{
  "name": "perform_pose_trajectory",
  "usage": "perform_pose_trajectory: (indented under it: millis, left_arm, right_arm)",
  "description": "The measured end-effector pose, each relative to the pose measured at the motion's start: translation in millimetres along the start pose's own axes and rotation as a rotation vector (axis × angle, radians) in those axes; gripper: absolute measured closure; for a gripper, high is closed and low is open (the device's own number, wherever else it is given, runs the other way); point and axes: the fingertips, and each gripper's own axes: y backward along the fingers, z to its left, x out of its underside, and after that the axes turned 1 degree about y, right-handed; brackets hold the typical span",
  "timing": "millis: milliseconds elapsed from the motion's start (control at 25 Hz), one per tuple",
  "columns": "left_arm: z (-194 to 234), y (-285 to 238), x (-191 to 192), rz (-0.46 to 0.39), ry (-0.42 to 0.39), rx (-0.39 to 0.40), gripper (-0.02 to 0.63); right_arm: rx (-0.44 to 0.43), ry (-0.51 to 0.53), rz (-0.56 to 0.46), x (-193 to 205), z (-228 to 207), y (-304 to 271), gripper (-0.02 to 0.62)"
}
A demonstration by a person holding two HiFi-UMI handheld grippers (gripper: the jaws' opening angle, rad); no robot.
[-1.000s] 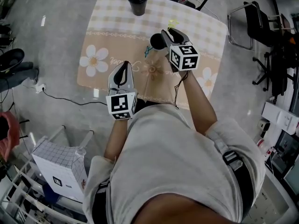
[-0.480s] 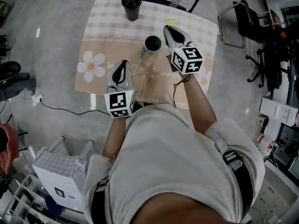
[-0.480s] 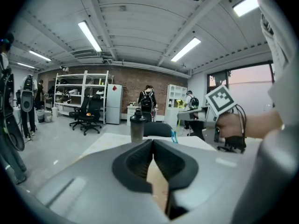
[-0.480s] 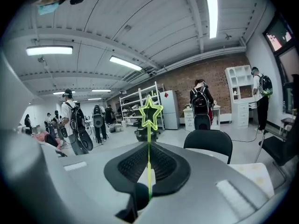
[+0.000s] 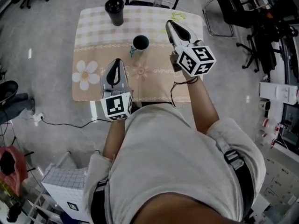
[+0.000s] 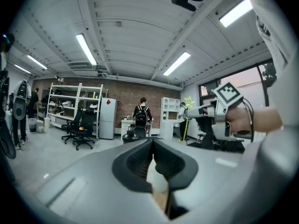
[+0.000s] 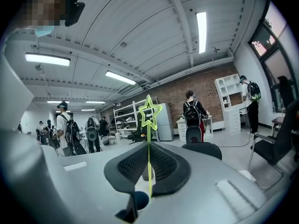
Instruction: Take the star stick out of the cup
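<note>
The star stick point(image 7: 149, 113), a thin yellow-green stick with a star outline on top, stands upright between the pads of my right gripper point(image 7: 149, 147). Those jaws have just been closing and now pinch the stick. In the head view the right gripper point(image 5: 172, 24) is raised over the table's far right part, with the star point(image 5: 177, 16) at its tip. The dark cup point(image 5: 140, 42) stands on the table to its left, apart from it. My left gripper point(image 5: 117, 62) hangs shut and empty over the table's near edge point(image 6: 153, 146).
The table wears a beige cloth point(image 5: 154, 17) with flower prints. A black lidded tumbler point(image 5: 114, 8) stands at the far left corner. A small teal thing point(image 5: 132, 52) lies by the cup. Chairs point(image 5: 222, 10) stand behind and right of the table.
My right gripper has risen away from the cup with the star stick in it; the cup now sits to its left. The left gripper has lifted a little.
</note>
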Motion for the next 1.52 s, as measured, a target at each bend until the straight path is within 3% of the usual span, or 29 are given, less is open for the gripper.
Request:
perform_pose_trajectory:
  millis: [160,400,600,840,1080,1520]
  left_arm:
    - [-22.6,1.4,-3.6,-0.009,-0.026,0.077,0.603]
    - [-64.9,-3.3,29.1,0.099,-0.028,0.221,0.603]
    - [-86.5,-11.2,57.7,0.180,-0.009,0.297,0.603]
    - [-93.8,-28.9,89.6,0.273,0.014,0.313,0.603]
    - [-102.3,-48.4,109.8,0.344,0.007,0.323,0.603]
    - [-94.1,-72.8,148.2,0.457,0.060,0.282,0.603]
  right_arm:
    - [0.031,-0.015,0.121,29.9,-7.8,19.7,0.589]
    - [0.020,-0.155,0.383,120.0,-5.7,41.9,0.589]
    - [0.026,-0.196,0.505,174.0,-4.4,50.8,0.589]
    - [0.031,-0.238,0.545,206.0,-12.6,45.9,0.589]
    - [0.028,-0.276,0.519,218.0,-25.4,29.3,0.588]
    - [0.063,-0.227,0.567,270.0,-43.3,-9.0,0.583]
